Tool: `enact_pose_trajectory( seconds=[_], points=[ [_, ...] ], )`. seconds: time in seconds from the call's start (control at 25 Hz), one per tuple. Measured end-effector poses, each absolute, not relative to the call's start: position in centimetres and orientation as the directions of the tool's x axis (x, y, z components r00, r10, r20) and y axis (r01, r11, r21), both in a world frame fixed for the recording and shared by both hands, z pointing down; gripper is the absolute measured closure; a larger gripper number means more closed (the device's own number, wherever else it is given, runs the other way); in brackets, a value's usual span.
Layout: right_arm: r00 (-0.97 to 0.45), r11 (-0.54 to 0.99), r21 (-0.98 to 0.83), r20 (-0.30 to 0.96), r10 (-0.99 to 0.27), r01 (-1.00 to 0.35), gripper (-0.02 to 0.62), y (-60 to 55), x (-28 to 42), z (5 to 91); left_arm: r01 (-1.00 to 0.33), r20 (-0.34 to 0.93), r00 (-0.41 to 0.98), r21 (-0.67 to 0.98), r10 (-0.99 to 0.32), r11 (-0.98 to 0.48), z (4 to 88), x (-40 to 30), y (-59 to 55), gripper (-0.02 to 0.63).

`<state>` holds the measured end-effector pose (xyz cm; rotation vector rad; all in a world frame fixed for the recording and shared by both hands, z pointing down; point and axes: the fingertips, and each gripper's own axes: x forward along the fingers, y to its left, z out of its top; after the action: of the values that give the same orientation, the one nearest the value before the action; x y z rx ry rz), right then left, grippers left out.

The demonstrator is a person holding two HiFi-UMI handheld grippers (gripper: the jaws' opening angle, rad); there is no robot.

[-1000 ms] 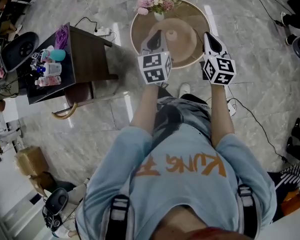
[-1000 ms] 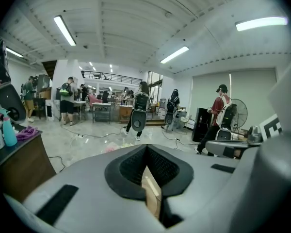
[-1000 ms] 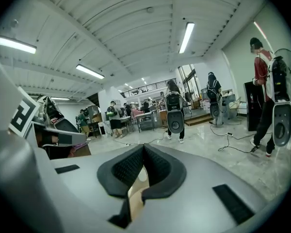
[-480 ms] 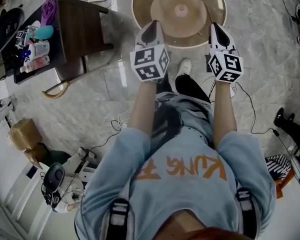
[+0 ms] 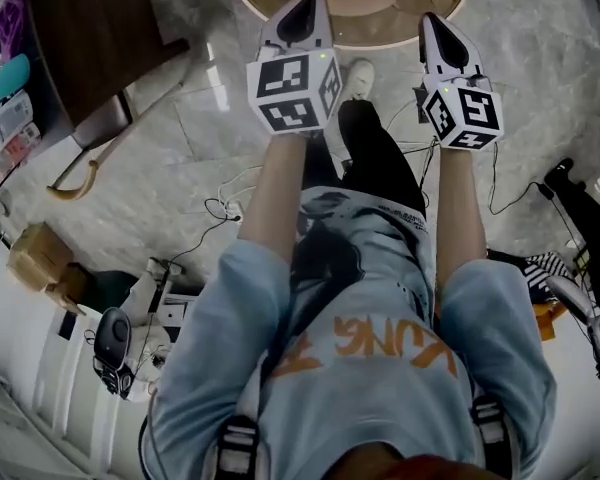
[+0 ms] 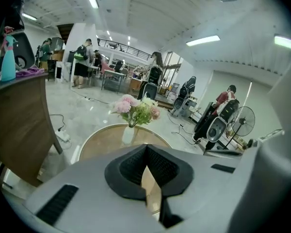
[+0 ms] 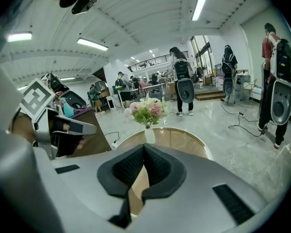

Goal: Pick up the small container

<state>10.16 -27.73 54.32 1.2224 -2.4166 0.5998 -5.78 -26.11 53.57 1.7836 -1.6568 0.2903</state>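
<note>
Bottles (image 5: pixel 10 133), small and pale, crowd the top of a dark brown wooden side table (image 5: pixel 90 38) at the far left, a teal spray bottle (image 6: pixel 8 57) among them. Which of these is the small container cannot be told, and both grippers are well apart from that table.

Side by side in front of a person in a pale blue T-shirt (image 5: pixel 350 368), the grey left gripper (image 5: pixel 307 6) and the grey right gripper (image 5: pixel 432 26) point out over the near rim of a round light-wood table (image 5: pixel 380 30). Each pair of black ribbed jaws is closed tip to tip with nothing between, as both gripper views show.

Beyond the jaws, pink and white flowers (image 6: pixel 136 110) stand in a white vase (image 6: pixel 128 134) on the far side of the round table. The person's white shoe (image 5: pixel 358 76) rests on the grey marble floor (image 5: pixel 160 188), where black cables (image 5: pixel 230 208) trail to the left.
</note>
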Motion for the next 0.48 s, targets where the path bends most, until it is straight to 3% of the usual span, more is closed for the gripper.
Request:
enact_pose_trajectory(
  seconds=[0.48],
  points=[
    [-0.568, 0.526, -0.246, 0.523, -0.635, -0.814, 0.583, -30.4, 9.3, 64.8, -0.953, 0.616, 0.223, 0.3, -0.755, -0.037, 64.7, -5.2, -28.2, 0.583]
  ],
)
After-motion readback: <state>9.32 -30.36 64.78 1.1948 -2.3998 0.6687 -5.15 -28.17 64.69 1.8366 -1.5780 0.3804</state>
